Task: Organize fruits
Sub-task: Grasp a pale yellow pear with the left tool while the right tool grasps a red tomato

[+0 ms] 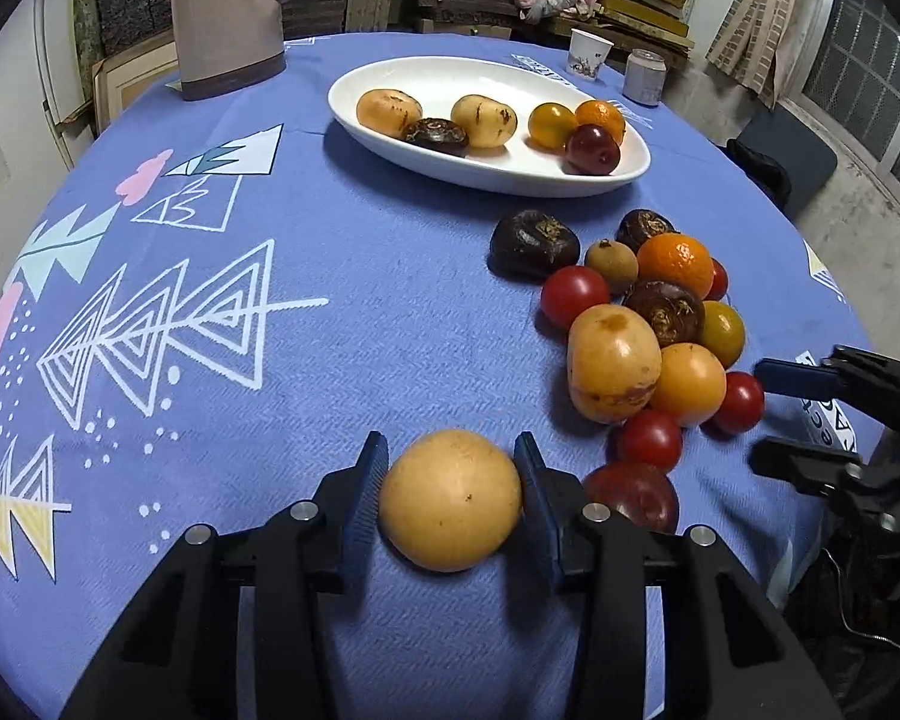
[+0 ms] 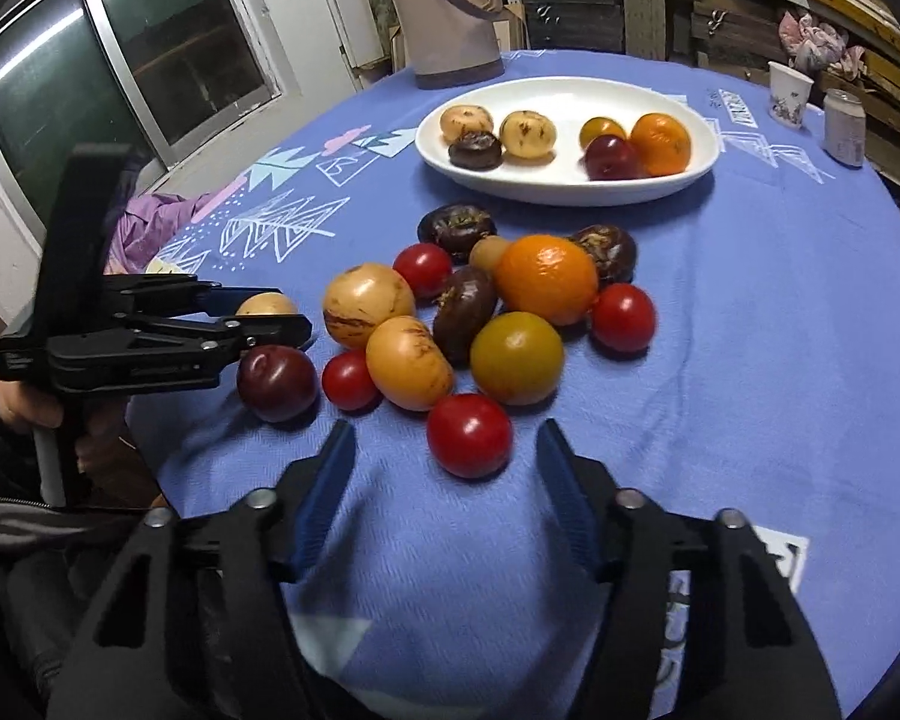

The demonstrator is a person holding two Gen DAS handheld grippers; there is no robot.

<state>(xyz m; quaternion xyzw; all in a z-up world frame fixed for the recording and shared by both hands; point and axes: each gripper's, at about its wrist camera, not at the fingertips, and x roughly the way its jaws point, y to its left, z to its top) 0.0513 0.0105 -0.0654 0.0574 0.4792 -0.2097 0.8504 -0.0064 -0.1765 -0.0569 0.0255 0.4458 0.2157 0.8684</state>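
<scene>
left wrist view showed my left hand-held gripper (image 1: 450, 480) with its blue pads pressed on both sides of a pale yellow fruit (image 1: 450, 499), so i held that fruit just over the blue cloth of the bench (image 1: 306, 276), close to the near edge. a dark red plum (image 1: 636, 495) lay just beside its right pad. past it, toward the right edge of the bench, the loose pile of fruit (image 1: 636, 324) sat bunched: red tomatoes, tan-yellow fruits, an orange, dark brown ones and a greenish-yellow tomato, many touching. the white oval dish (image 1: 498, 177) stood farther back, near the middle of the far edge, with six fruits in it. a beige jug (image 1: 228, 18) stood at the far left corner, a paper cup (image 1: 589, 54) and a small jar (image 1: 645, 77) at the far right.

right wrist view showed my right hand-held gripper (image 2: 444, 450) with the jaws partly apart and one red tomato (image 2: 469, 435) between them. i saw a gap on each side of it, so the pads were not pressing and the tomato lay on the cloth, at the near end of the pile.
</scene>
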